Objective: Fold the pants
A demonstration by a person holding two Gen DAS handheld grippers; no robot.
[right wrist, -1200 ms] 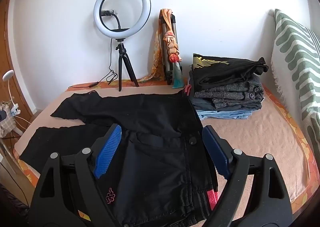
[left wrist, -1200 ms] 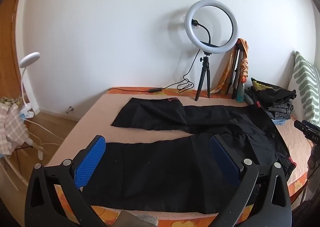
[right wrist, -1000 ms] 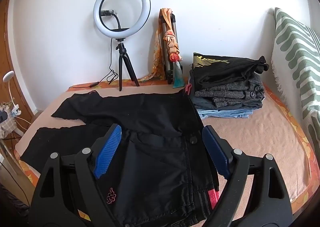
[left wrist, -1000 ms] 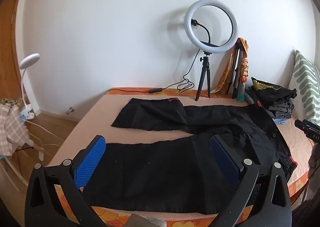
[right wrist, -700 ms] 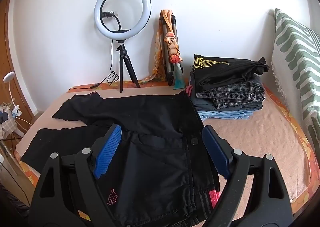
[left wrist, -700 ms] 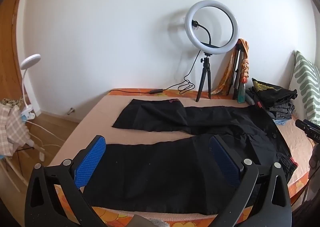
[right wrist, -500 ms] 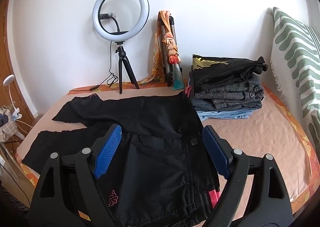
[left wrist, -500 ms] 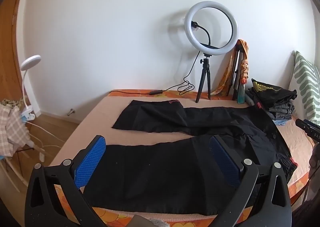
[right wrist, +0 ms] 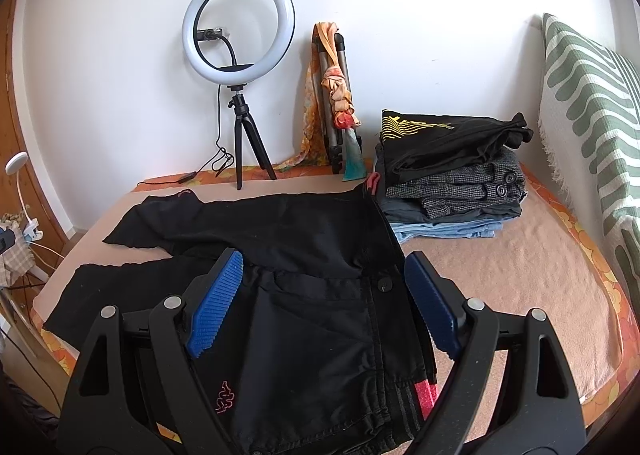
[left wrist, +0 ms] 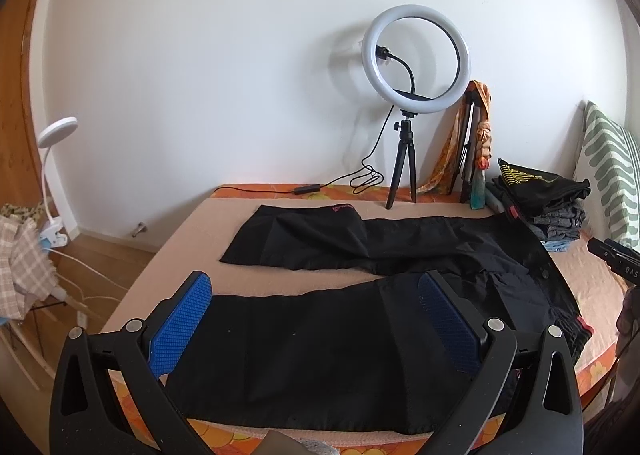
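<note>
Black pants lie flat on the bed, both legs spread out toward the left end, waistband toward the right. Legs are apart, a strip of bed cover showing between them; the far leg's hem points at the wall.

Left tongs are apart, blue pads wide, above the near leg, gripping nothing. Right tongs are also apart, above the waist area near the button, empty. From these views I can't tell whether either touches the fabric.

Pink logo shows on the near hip, red tab at the waistband edge.

Stack of folded clothes sits just beside the waistband at the far right. Ring light on a tripod stands by the wall behind the pants. Striped pillow at the right end.
</note>
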